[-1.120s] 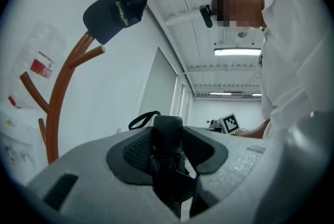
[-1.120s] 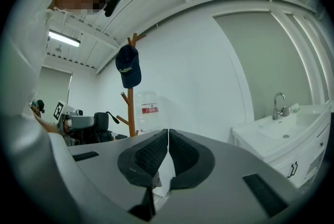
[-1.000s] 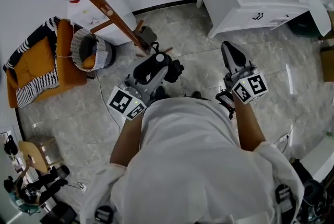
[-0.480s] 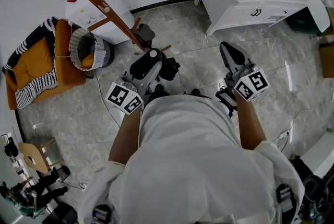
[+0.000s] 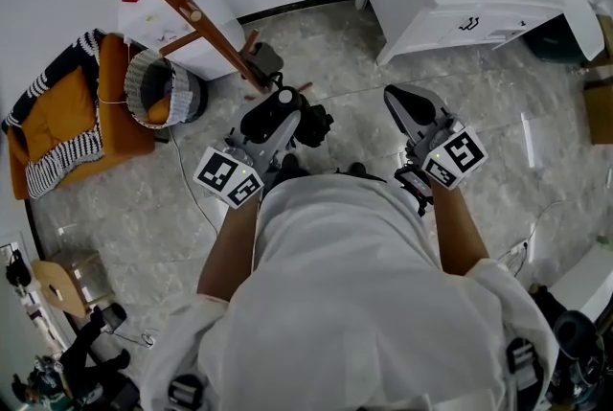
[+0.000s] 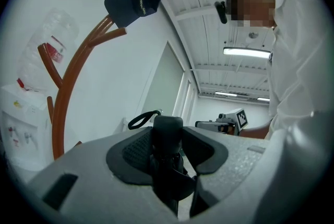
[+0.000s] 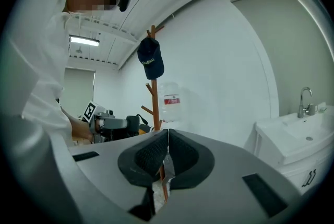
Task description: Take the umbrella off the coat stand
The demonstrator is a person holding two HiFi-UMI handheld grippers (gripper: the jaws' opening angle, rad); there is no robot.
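The right gripper (image 5: 406,104) has swung leftward toward the left gripper (image 5: 275,124), its jaws pressed together on nothing. The left gripper clamps the black folded umbrella (image 6: 167,137), held apart from the brown wooden coat stand (image 5: 204,24).

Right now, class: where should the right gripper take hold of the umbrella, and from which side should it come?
Probably the bundled fabric of the umbrella, reached from the side where the right gripper is: the left gripper clamps the handle, leaving that bundle exposed below its jaws.
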